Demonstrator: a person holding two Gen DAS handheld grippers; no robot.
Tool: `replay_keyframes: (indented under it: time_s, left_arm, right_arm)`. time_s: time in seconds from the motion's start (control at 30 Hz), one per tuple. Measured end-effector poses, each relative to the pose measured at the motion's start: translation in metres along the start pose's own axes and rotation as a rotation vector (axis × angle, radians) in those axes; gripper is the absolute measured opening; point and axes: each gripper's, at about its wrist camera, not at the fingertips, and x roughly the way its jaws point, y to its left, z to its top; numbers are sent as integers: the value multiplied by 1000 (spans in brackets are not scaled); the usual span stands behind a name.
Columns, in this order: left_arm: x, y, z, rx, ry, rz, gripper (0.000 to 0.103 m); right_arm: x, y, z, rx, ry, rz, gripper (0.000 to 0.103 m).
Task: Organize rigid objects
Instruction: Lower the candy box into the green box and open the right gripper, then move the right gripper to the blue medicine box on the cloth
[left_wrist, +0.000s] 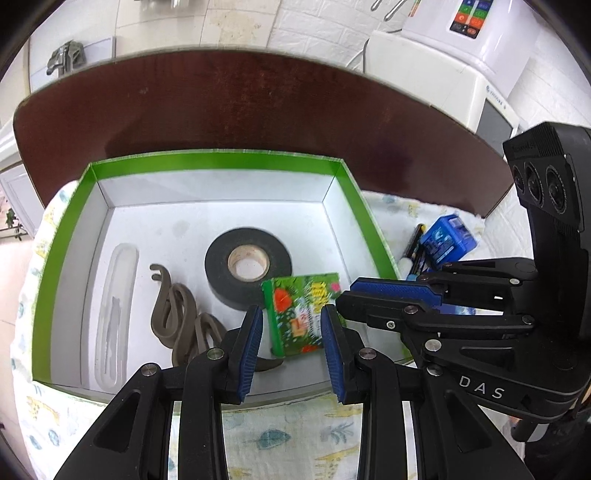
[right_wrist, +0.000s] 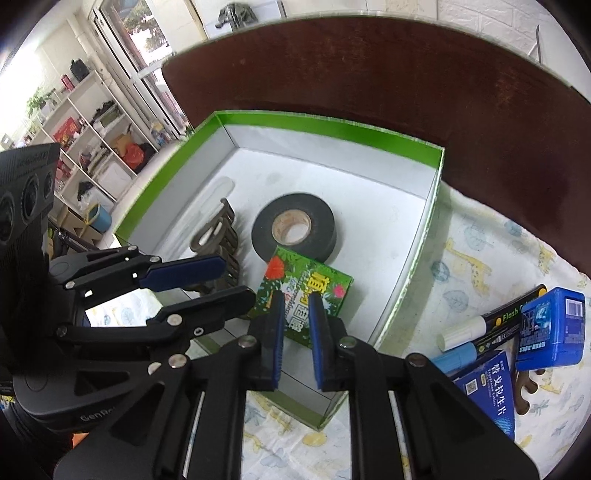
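Rigid odds and ends are being gathered into a green-rimmed white box (left_wrist: 94, 173) that sits on a printed cloth over the desk (left_wrist: 258, 107). Inside it lie a roll of black tape (left_wrist: 248, 271), a cluster of brown hooks (left_wrist: 177, 317), a clear plastic piece (left_wrist: 114, 314) along the far-left wall, and a small green printed carton (right_wrist: 306, 291) near the front wall, just touching the tape roll.

The left hand-held gripper (left_wrist: 291, 350) hangs over the box's front edge with its jaws part-way apart and nothing between the pads; the carton shows beyond the gap, not clamped. The right hand-held gripper (right_wrist: 297, 339) has its jaws drawn in to their narrowest, also gripping nothing, hovering above the carton's near corner.

Outside the box, on the cloth to its right, wait 2 markers (right_wrist: 491, 325), a blue plastic case (right_wrist: 550, 328) and a blue printed carton (right_wrist: 487, 384).

By my judgement the cartons are light, stiff card that would crush under a hard pinch, so take them across the short sides. The blue case looks hard and smooth, likely slippery; grip its flat faces. The markers will roll, so pinch mid-barrel.

Open floor remains in the box's back half and right side. The walls are upright and thin, so anything carried in must clear the rim, and the 2 grippers stand close together.
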Motion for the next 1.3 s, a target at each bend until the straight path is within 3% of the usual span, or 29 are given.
replay_keyframes:
  time_s: [0.17,0.43,0.73,1.07,1.3]
  left_arm:
    - [-19,-22,8,52,-66,49,42]
    - [-28,-57,14,109,-79,25,48]
    - [-24,-107,22,184,-79,-13,51]
    - [10,-164,19,250,-6,-43,51]
    - [41,-192,10,299,61,-50,51]
  right_arm:
    - [-28,-6,-2,5,-66,-14,15]
    - [-61,-25,-14,44,-119,-43,17]
    - [-102,-64,-48,120,-156,-97,26]
    - [-117,-122,-98,268,-143,-151,27]
    - [-109,-148,-124,338,-112,-142,27]
